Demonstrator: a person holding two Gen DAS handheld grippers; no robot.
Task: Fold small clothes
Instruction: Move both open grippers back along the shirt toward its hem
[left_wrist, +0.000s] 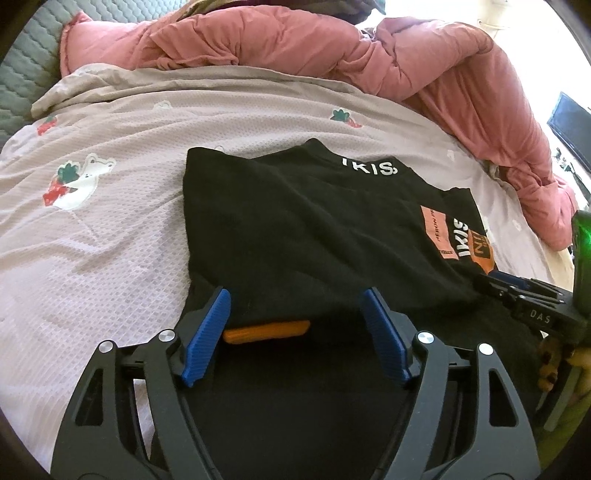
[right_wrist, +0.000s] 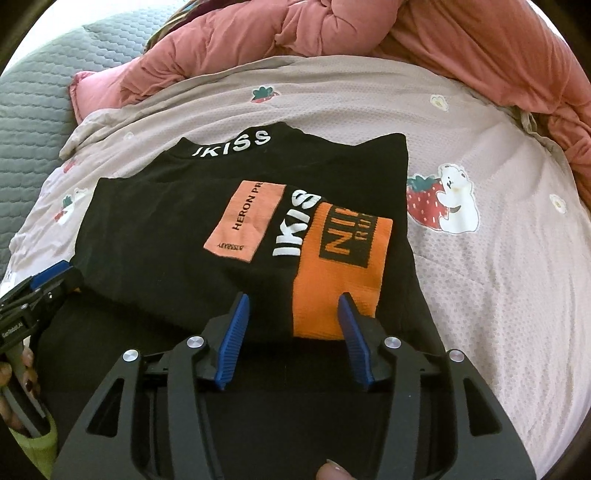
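The black knit top with white lettering and orange patches (right_wrist: 236, 229) lies folded into a compact block on the pale pink waffle-textured bedspread printed with strawberries and bears (left_wrist: 92, 258), its near edge towards the person. Judging from that shape, the step in hand is letting go after a fold. To do it well, both claws should lift clear straight off the near edge without dragging cloth, so the layers stay square.

The left gripper (left_wrist: 295, 314) stands released, its 2 blue ribbed pads either side of the near hem with nothing pinched. The right gripper (right_wrist: 293, 314) is likewise released, over the orange band (right_wrist: 332, 295), pads apart from the fabric.

Beyond the bedspread, a rumpled salmon-pink quilt (left_wrist: 332, 48) is heaped along the far side, with a grey quilted cover (right_wrist: 33, 92) at the left.
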